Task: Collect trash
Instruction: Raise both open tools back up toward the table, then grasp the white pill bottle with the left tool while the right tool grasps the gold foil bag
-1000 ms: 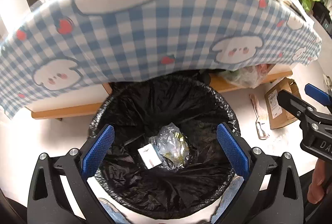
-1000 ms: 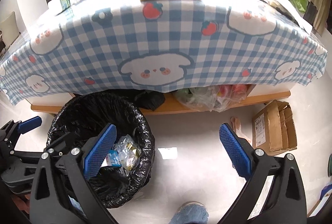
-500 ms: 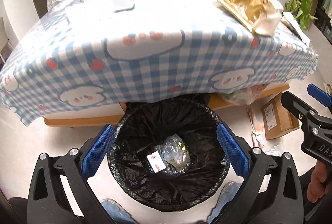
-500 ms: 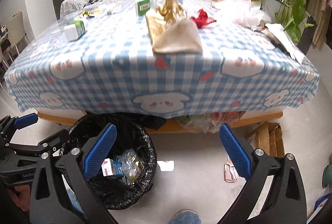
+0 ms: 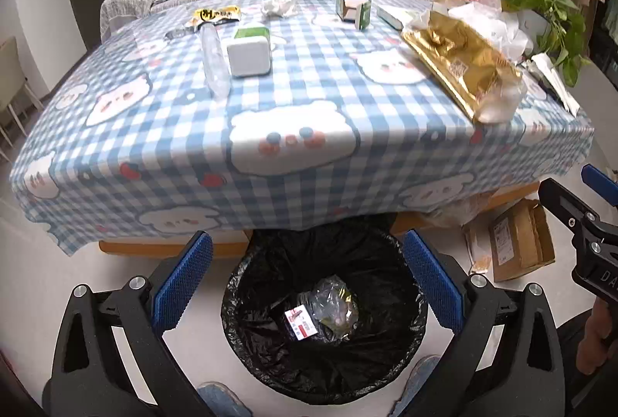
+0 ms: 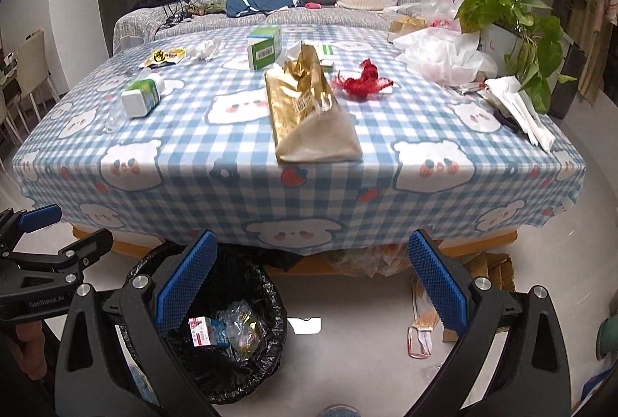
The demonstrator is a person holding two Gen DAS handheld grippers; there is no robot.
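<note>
Down on the floor, a round bin lined with a black plastic bag (image 5: 324, 324) sits just at the front edge of the bench. Inside it lie a crumpled clear plastic wrapper (image 5: 334, 307) and a small white and red carton (image 5: 300, 323), touching each other.

More trash waits on the bench, which wears a blue and white checked cloth with bear faces (image 6: 247, 162). A shiny gold paper bag (image 6: 309, 108) lies near the middle of the front edge. A scrap of red crinkly wrapping (image 6: 363, 82) is just beside it, toward the right. A green and white box (image 6: 264, 48) stands behind the gold bag. A white bottle with a green label (image 6: 141, 96) lies on its side near the left edge. A yellow snack packet (image 6: 164, 57) and a ball of white tissue (image 6: 204, 50) sit toward the far left corner. White plastic bags (image 6: 444, 57) are piled near the far right corner, next to a leafy green plant in a white pot (image 6: 502, 11).

The left gripper (image 5: 305, 285) hangs right above the bin, its blue pads spread wide with nothing between them. The right gripper (image 6: 309, 285) hangs over the floor beside the bin, also spread wide and holding nothing.
</note>
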